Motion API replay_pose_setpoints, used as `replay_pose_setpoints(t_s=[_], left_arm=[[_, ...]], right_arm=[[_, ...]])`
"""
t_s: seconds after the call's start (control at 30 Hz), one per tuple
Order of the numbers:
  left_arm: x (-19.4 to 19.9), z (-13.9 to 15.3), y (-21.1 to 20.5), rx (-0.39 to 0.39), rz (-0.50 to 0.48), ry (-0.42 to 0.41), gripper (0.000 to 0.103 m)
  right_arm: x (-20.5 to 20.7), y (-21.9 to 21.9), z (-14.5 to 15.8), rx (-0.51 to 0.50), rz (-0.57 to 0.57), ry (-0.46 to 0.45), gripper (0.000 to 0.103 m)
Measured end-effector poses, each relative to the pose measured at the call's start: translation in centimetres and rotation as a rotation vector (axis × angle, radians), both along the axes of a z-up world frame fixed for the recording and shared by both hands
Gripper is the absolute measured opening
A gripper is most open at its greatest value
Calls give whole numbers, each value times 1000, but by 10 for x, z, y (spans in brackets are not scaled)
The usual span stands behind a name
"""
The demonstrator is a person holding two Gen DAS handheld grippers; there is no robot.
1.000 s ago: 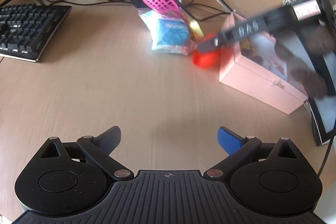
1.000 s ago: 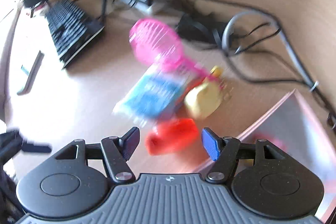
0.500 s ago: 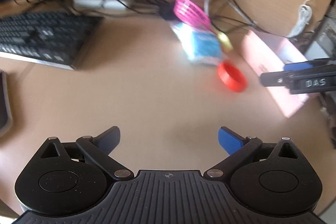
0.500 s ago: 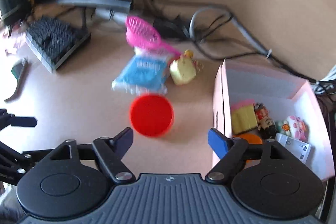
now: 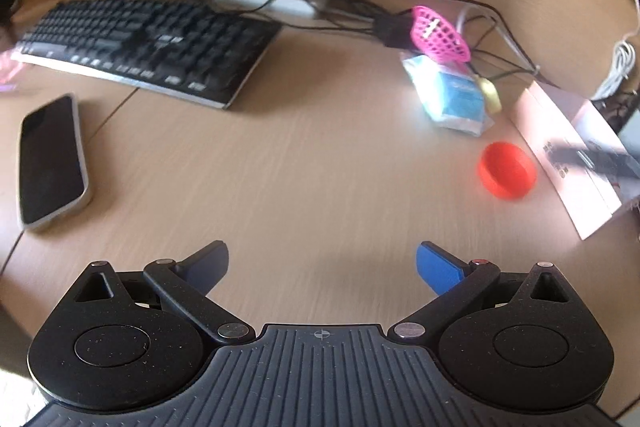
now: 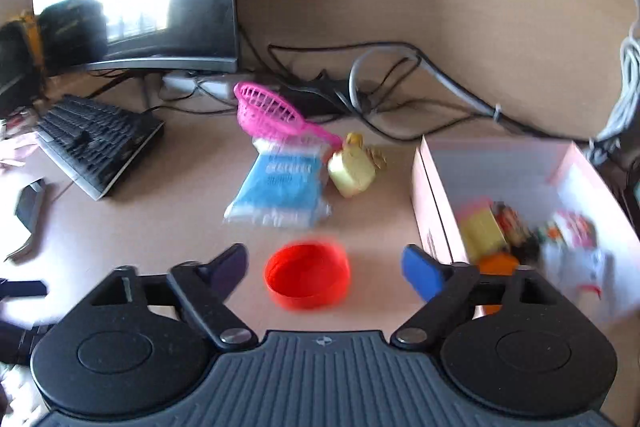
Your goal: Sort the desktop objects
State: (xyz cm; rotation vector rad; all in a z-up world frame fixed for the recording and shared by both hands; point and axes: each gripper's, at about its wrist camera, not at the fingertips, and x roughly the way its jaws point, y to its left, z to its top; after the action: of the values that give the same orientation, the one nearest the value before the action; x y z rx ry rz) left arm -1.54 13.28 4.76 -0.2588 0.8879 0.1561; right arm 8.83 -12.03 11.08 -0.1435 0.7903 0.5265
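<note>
Right gripper (image 6: 324,267) jaws have just been opening, now spread wide; the red cap (image 6: 307,281) sits on the desk (image 6: 160,227) between the fingertips, untouched, just beside the pink box (image 6: 434,223). Left gripper (image 5: 322,263) is spread too, nothing between its jaws.

**Materials and finishes on the desk**

Desk (image 5: 304,163): matt light wood-grain laminate. Red cap (image 6: 307,275): smooth plastic, slight sheen. Pink scoop (image 6: 268,113): glossy plastic mesh. Blue packet (image 6: 282,187): shiny crinkled film. Yellow toy (image 6: 352,171): smooth plastic. Pink box (image 6: 434,211): matt cardboard. Phone (image 5: 50,159): glossy glass face, metallic rim. Keyboard (image 5: 148,45): matt black plastic. Gripper bodies: matt, speckled black plastic, ribbed.
</note>
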Motion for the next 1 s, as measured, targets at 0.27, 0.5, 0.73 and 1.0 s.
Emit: replay_pose_setpoints(t_s=[0.27,0.5,0.73,1.0], left_arm=[[4,6,-16,8,42,5,103],[-1,8,-37,30,42,32,103],[-23,10,-24,45,103,55,103],[-11,11,-16,10,89,39,103]], right_arm=[[-11,-58,-39,-67,-13,93,99],[19,-27,-51,10,83,54,99],[41,40,-65,-14,135,15,83],[23,23,-62,-22,108,40,64]])
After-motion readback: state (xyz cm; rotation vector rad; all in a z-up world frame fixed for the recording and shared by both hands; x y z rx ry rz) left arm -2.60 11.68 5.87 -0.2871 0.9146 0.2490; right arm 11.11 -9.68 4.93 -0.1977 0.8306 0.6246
